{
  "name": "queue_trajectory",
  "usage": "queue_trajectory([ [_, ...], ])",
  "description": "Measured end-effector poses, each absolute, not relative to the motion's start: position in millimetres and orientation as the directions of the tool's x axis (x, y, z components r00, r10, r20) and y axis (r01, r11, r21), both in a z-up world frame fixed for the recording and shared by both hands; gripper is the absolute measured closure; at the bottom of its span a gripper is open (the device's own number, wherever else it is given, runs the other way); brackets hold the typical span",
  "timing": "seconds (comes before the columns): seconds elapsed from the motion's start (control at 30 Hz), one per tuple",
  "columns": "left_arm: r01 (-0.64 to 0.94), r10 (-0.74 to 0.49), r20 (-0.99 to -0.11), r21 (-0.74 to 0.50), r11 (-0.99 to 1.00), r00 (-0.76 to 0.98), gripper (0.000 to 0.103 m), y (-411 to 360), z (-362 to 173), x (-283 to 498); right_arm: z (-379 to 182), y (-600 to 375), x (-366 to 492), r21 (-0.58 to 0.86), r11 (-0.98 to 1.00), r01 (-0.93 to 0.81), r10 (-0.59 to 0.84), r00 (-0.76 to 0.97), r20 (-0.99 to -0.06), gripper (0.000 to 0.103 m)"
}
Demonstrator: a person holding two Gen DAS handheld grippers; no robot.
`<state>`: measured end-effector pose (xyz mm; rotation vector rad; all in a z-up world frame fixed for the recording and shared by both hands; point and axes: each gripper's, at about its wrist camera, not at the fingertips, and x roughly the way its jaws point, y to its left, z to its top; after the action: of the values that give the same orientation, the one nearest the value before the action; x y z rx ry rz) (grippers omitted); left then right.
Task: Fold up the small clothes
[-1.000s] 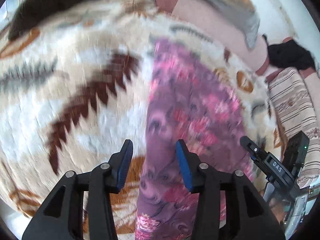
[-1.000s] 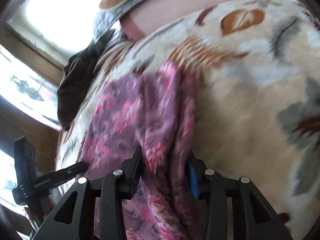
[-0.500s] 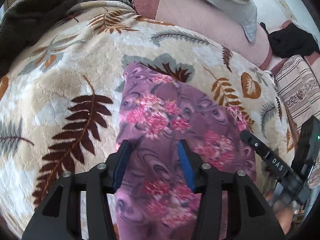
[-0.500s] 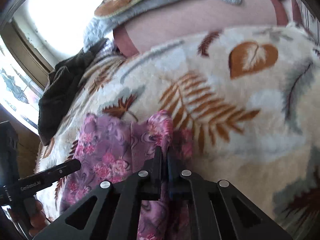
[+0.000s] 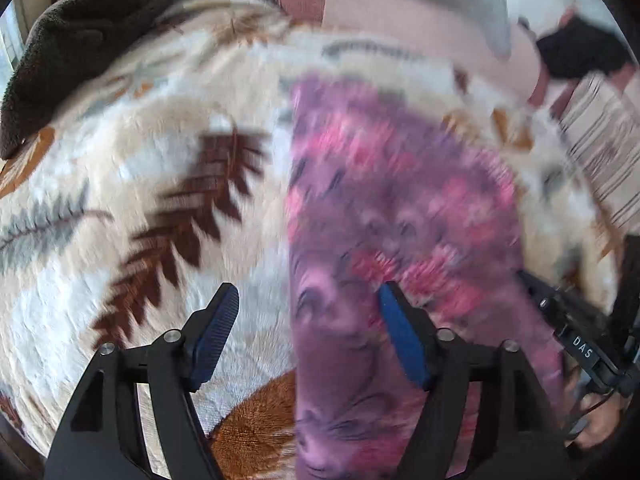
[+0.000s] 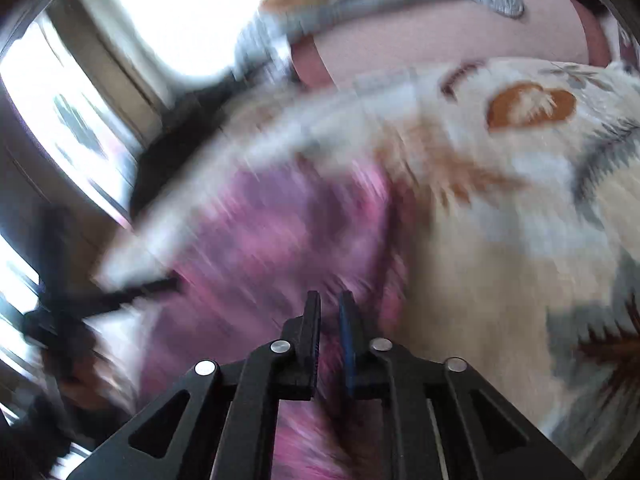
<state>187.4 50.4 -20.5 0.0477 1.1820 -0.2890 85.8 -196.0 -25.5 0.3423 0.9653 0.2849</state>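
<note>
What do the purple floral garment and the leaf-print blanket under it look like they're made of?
Purple floral garment: looks like thin, smooth printed fabric, lying flat and limp; motion blur hides the weave. Leaf-print blanket: looks like plush fleece, matte, with visible fuzzy pile, clearest on the orange patch near the bottom edge.

Motion blur smears the purple floral-print cloth garment point(image 5: 400, 208) in both views; its near end runs off the bottom edge. Whether the right tongs point(image 6: 330, 312) pinch it is unclear.
</note>
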Motion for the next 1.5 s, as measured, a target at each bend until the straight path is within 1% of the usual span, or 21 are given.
queue_trajectory([
  [0.1, 0.241, -0.195, -0.915, -0.112, 0.964, 0.354, 0.029, 55, -4, 181, -5, -203, 79, 0.409, 0.912, -0.021, 0.354, 0.542, -0.762, 0.099],
  [0.13, 0.256, -0.2, -0.909, -0.109, 0.961, 0.365, 0.03, 57, 5, 174, 3, -206, 73, 0.436, 0.899, -0.034, 0.382, 0.549, -0.744, 0.092],
  [0.23, 0.288, -0.211, -0.894, -0.097, 0.953, 0.394, 0.029, 58, 17, 148, 19, -205, 52, 0.488, 0.867, -0.102, 0.455, 0.562, -0.69, 0.092],
  [0.27, 0.292, -0.201, -0.9, -0.087, 0.953, 0.387, 0.029, 56, 11, 139, 18, -202, 46, 0.486, 0.866, -0.115, 0.463, 0.551, -0.694, 0.091],
  [0.37, 0.277, -0.175, -0.928, -0.082, 0.957, 0.33, 0.026, 52, -19, 128, -9, -188, 40, 0.417, 0.904, -0.097, 0.407, 0.492, -0.77, 0.088],
  [0.47, 0.231, -0.179, -0.925, -0.103, 0.967, 0.336, 0.025, 56, -17, 123, 1, -197, 37, 0.452, 0.892, -0.022, 0.402, 0.498, -0.769, 0.088],
  [0.5, 0.23, -0.178, -0.927, -0.104, 0.968, 0.33, 0.025, 57, -16, 123, 7, -199, 33, 0.468, 0.883, -0.023, 0.416, 0.501, -0.759, 0.084],
  [0.6, 0.237, -0.17, -0.928, -0.093, 0.967, 0.331, 0.025, 56, -15, 119, 19, -198, 17, 0.493, 0.865, -0.091, 0.465, 0.514, -0.721, 0.081],
  [0.63, 0.233, -0.17, -0.927, -0.093, 0.968, 0.335, 0.025, 57, -15, 118, 16, -196, 12, 0.488, 0.867, -0.105, 0.47, 0.501, -0.727, 0.076],
  [0.67, 0.226, -0.17, -0.926, -0.095, 0.969, 0.338, 0.025, 56, -17, 117, 9, -191, 8, 0.469, 0.876, -0.11, 0.459, 0.486, -0.744, 0.074],
  [0.7, 0.221, -0.17, -0.926, -0.098, 0.97, 0.336, 0.025, 57, -17, 117, -2, -186, 6, 0.439, 0.891, -0.118, 0.441, 0.46, -0.771, 0.074],
  [0.77, 0.218, -0.166, -0.927, -0.095, 0.971, 0.337, 0.024, 57, -18, 116, -6, -183, -2, 0.421, 0.896, -0.139, 0.43, 0.502, -0.751, 0.074],
  [0.9, 0.223, -0.164, -0.929, -0.091, 0.971, 0.332, 0.023, 57, -17, 115, -2, -187, 0, 0.454, 0.887, -0.082, 0.434, 0.487, -0.758, 0.073],
  [1.1, 0.219, -0.169, -0.93, -0.099, 0.971, 0.328, 0.021, 61, -16, 113, -3, -203, -7, 0.548, 0.836, 0.017, 0.457, 0.531, -0.714, 0.073],
  [1.2, 0.208, -0.175, -0.931, -0.112, 0.972, 0.319, 0.02, 63, -16, 112, -8, -207, -13, 0.542, 0.838, 0.065, 0.426, 0.542, -0.725, 0.069],
  [1.27, 0.191, -0.192, -0.932, -0.137, 0.972, 0.307, 0.02, 68, -13, 108, -12, -209, -17, 0.538, 0.837, 0.101, 0.406, 0.545, -0.734, 0.059],
  [1.3, 0.189, -0.203, -0.931, -0.151, 0.97, 0.302, 0.02, 71, -13, 105, -14, -212, -18, 0.554, 0.825, 0.113, 0.414, 0.548, -0.727, 0.059],
  [1.33, 0.19, -0.215, -0.931, -0.163, 0.968, 0.294, 0.02, 72, -13, 102, -16, -212, -17, 0.561, 0.82, 0.115, 0.422, 0.541, -0.727, 0.06],
  [1.37, 0.194, -0.224, -0.934, -0.174, 0.965, 0.278, 0.02, 74, -14, 99, -15, -210, -16, 0.571, 0.816, 0.089, 0.444, 0.535, -0.719, 0.074],
  [1.4, 0.195, -0.23, -0.936, -0.181, 0.964, 0.266, 0.021, 75, -13, 96, -11, -209, -17, 0.571, 0.819, 0.059, 0.455, 0.538, -0.709, 0.094],
  [1.5, 0.192, -0.269, -0.927, -0.223, 0.956, 0.262, 0.021, 81, -5, 87, 14, -205, -20, 0.534, 0.846, -0.015, 0.441, 0.583, -0.683, 0.095],
])
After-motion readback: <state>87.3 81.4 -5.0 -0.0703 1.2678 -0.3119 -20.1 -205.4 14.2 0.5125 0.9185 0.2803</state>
